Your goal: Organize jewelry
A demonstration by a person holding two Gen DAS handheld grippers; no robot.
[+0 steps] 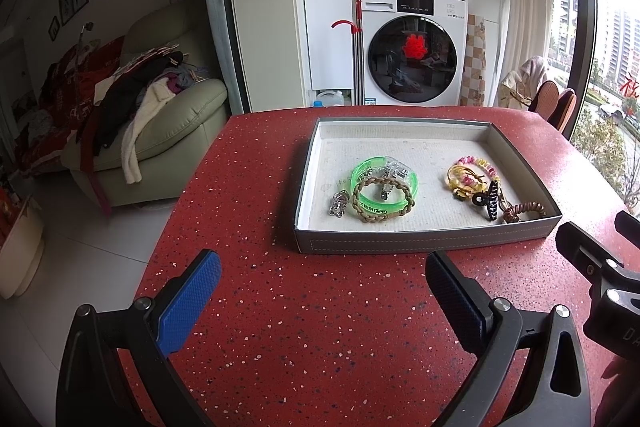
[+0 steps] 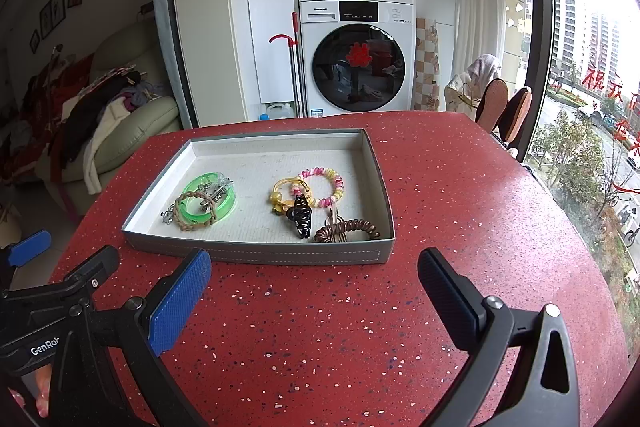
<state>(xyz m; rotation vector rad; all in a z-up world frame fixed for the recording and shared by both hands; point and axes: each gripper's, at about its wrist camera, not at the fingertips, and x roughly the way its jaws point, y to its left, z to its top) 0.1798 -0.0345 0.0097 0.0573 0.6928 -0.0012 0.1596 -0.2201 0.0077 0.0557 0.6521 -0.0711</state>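
I see the jewelry in two clusters inside the shallow grey rectangular tray on the red speckled tabletop: translucent green plastic bangle w/ braided tan cord bracelet on the left, pink-yellow coil hair tie, black claw clip and brown spiral tie on the right. My left gripper & right gripper both hover near the tray's front wall, jaws spread wide, holding nothing.

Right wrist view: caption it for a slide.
Open right gripper faces a grey tray of bracelets and hair ties on a red table.
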